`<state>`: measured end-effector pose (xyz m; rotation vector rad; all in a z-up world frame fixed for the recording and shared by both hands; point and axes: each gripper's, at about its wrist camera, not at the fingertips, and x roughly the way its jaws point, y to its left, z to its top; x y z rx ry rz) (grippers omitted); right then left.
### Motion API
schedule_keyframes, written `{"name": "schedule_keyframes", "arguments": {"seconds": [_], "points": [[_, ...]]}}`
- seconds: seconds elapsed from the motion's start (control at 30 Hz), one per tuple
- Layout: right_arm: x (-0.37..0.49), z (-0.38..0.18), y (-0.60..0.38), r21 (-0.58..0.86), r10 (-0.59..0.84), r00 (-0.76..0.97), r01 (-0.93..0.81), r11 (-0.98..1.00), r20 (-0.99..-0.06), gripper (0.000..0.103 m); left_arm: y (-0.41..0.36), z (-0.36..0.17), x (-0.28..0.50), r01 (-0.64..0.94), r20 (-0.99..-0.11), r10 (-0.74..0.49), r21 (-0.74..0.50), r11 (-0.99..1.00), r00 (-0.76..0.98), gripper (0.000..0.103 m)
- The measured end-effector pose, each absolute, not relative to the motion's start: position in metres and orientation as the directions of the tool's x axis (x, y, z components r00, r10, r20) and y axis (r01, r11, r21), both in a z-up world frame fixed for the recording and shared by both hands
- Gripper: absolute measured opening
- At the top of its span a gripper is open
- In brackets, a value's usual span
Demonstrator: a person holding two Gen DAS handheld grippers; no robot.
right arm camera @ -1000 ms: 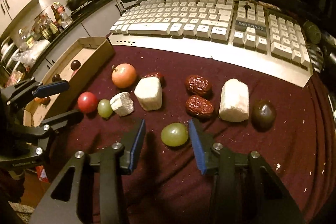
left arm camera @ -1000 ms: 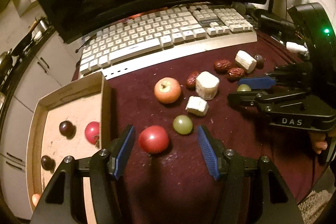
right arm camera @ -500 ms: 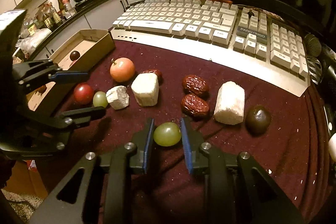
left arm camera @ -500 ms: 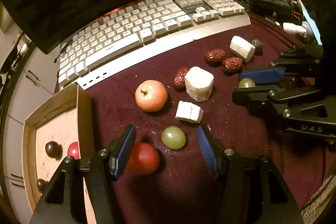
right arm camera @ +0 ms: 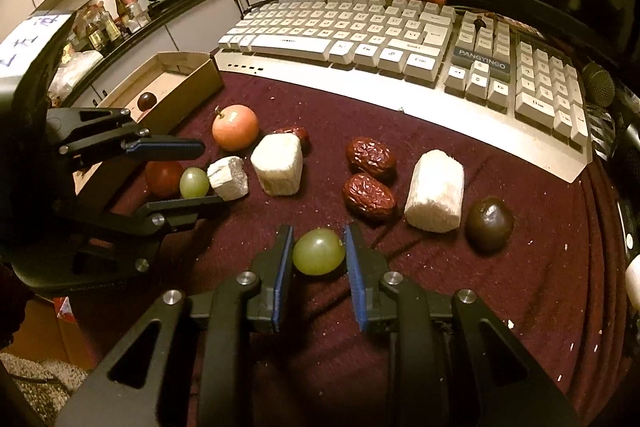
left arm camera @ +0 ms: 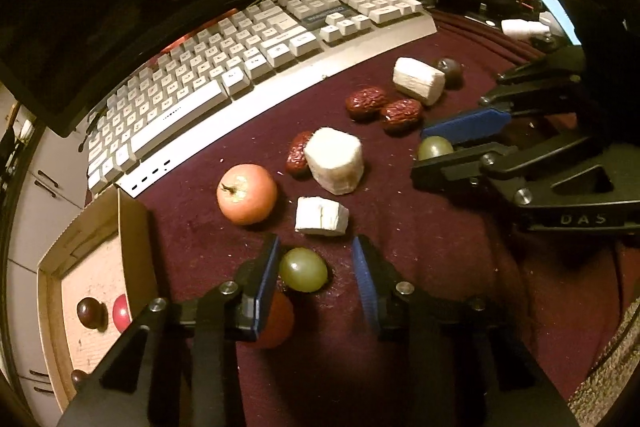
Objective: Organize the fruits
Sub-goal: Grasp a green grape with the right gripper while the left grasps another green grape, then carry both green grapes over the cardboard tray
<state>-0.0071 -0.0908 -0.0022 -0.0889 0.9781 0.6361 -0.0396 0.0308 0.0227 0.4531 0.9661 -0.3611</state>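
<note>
Two green grapes, one between each gripper's pads, on the maroon cloth.

Left gripper: jaws closing, grape against the left pad, gap to the right pad; red tomato just outside the left finger. Right gripper: nearly together, pinching its own grape, both pads touching it. Cardboard tray at left.

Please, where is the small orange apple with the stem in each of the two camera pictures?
Left wrist view: the apple lies left of centre, between the cardboard box and the small white chunk.
Right wrist view: the apple lies upper left of centre, right of the box.
Shared landmark: the keyboard, behind the apple in both.
</note>
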Motion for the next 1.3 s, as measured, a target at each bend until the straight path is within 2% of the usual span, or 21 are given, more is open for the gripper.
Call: {"name": "schedule_keyframes", "arguments": {"seconds": [0.3, 0.57, 0.83, 1.13, 1.3], "points": [[-0.011, -0.002, -0.086, 0.154, 0.442, 0.415, -0.567, 0.809, -0.795, 0.028, 0.042, 0.022, -0.043, 0.433, -0.857, -0.134, 0.111, 0.895, 0.498, 0.030], [-0.010, -0.003, -0.089, 0.174, 0.453, 0.411, -0.558, 0.811, -0.792, 0.027, 0.047, 0.023, -0.043, 0.366, -0.846, -0.142, 0.066, 0.928, 0.513, 0.022], [-0.010, 0.004, -0.095, 0.233, 0.506, 0.412, -0.553, 0.800, -0.758, 0.027, 0.052, 0.025, -0.049, 0.324, -0.835, -0.157, 0.027, 0.946, 0.528, 0.022], [-0.009, 0.009, -0.097, 0.261, 0.530, 0.431, -0.541, 0.799, -0.730, 0.027, 0.077, 0.064, -0.097, 0.278, -0.748, -0.230, -0.063, 0.959, 0.623, 0.022], [-0.015, 0.018, -0.089, 0.258, 0.527, 0.447, -0.534, 0.806, -0.723, 0.027, 0.108, 0.085, -0.118, 0.214, -0.697, -0.208, -0.079, 0.974, 0.687, 0.022]]}}
